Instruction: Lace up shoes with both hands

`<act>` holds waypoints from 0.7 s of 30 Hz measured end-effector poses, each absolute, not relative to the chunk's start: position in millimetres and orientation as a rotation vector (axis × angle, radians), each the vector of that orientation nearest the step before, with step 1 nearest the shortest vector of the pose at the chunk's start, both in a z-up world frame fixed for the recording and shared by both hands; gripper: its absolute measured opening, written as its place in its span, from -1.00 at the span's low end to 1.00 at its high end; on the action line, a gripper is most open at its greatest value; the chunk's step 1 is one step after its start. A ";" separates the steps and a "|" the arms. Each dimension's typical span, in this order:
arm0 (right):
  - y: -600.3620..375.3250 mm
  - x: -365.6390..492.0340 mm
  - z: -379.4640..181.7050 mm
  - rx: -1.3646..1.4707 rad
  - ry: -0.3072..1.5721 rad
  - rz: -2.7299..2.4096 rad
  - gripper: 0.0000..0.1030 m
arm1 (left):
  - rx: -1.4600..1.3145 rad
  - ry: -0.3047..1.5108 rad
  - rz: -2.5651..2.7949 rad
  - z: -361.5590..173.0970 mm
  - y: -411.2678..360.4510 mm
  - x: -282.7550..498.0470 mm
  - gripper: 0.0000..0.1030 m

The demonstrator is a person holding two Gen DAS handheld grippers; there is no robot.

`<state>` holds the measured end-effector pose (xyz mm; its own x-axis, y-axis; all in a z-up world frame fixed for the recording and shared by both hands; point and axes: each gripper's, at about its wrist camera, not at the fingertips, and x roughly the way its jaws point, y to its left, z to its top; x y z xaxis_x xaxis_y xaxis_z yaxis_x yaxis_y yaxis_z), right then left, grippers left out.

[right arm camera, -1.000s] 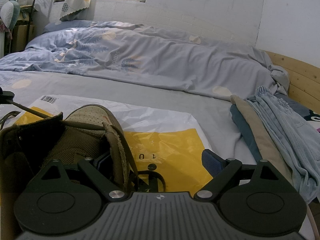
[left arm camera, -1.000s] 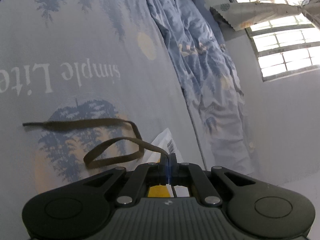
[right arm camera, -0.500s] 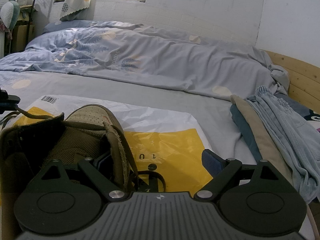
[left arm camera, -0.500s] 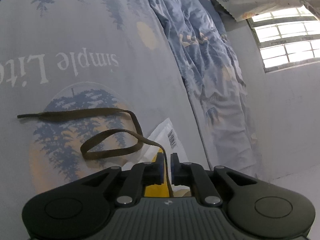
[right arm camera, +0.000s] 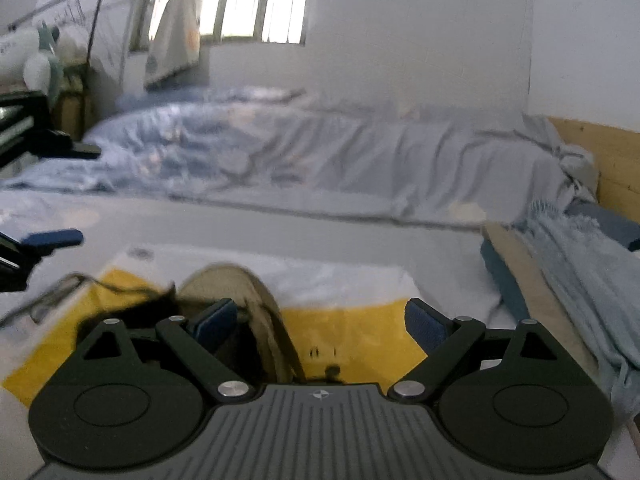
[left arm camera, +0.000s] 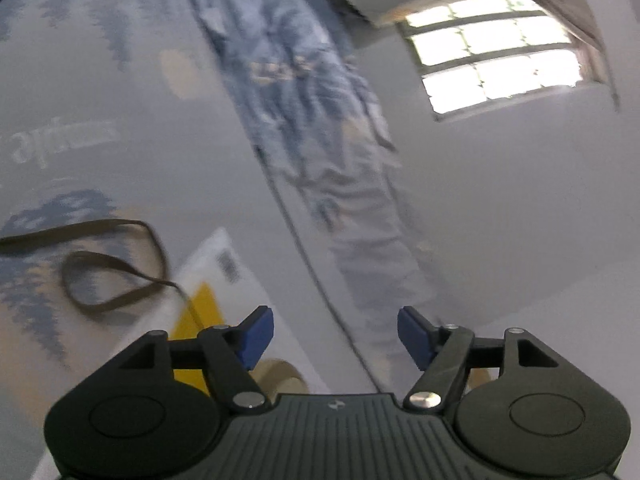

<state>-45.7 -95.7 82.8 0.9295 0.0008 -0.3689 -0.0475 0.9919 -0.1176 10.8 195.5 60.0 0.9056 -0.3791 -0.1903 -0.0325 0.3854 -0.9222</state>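
Note:
A tan shoe [right arm camera: 244, 288] sits on a yellow and white plastic bag [right arm camera: 360, 320], low in the right wrist view. My right gripper [right arm camera: 320, 324] is open; the shoe's right side wall stands between its fingers, nearer the left pad, and neither pad presses on it. A dark brown lace [left arm camera: 112, 268] lies looped on the bed sheet and trails toward the shoe [left arm camera: 280, 372]. My left gripper [left arm camera: 335, 336] is opening, with nothing between its blue pads [left arm camera: 256, 336]. The lace [right arm camera: 116, 286] runs left from the shoe. The picture is blurred.
A rumpled blue duvet [right arm camera: 280, 152] lies along the wall at the back. Folded clothes and a light blue knit [right arm camera: 560, 272] are stacked at the right by a wooden bed board [right arm camera: 616, 160]. The left gripper's blue pad [right arm camera: 52, 238] shows at the left edge.
My left gripper let go of the lace end and spread its jaws wide while lifting. The right gripper rose and tilted up, so the shoe sits lower in its view.

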 end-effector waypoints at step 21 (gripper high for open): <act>-243.3 -142.7 152.6 0.131 0.179 -0.147 0.78 | -0.658 0.451 -0.722 133.7 46.4 -72.8 0.35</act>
